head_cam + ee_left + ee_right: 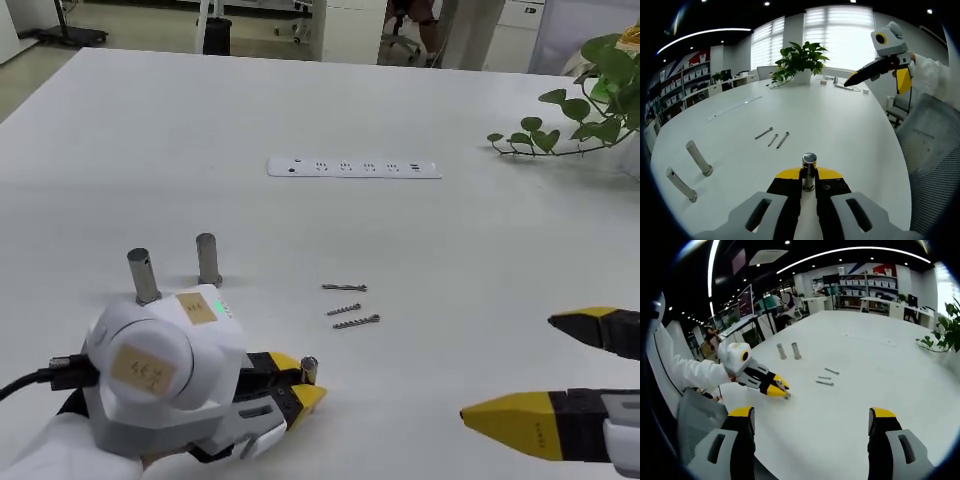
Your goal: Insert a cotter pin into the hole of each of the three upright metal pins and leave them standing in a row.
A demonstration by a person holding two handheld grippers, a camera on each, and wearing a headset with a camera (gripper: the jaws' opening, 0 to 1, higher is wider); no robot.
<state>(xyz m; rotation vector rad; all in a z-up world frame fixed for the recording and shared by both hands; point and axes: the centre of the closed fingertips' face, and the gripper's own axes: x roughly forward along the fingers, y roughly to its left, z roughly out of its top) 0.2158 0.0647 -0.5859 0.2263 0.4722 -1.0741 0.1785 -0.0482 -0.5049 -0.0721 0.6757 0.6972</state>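
Of three metal pins on the white table (450,230), two free pins (143,275) stood upright side by side, the third pin (309,370) sat clamped, seemingly upright, in the left gripper (300,385), and three cotter pins (344,310) lay loose near the right gripper (508,366), its jaws spread wide.

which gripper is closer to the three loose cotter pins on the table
Left. The left gripper, shut on a metal pin, sits close to the cotter pins, on their near left side; the right gripper hangs open, well off to their right.
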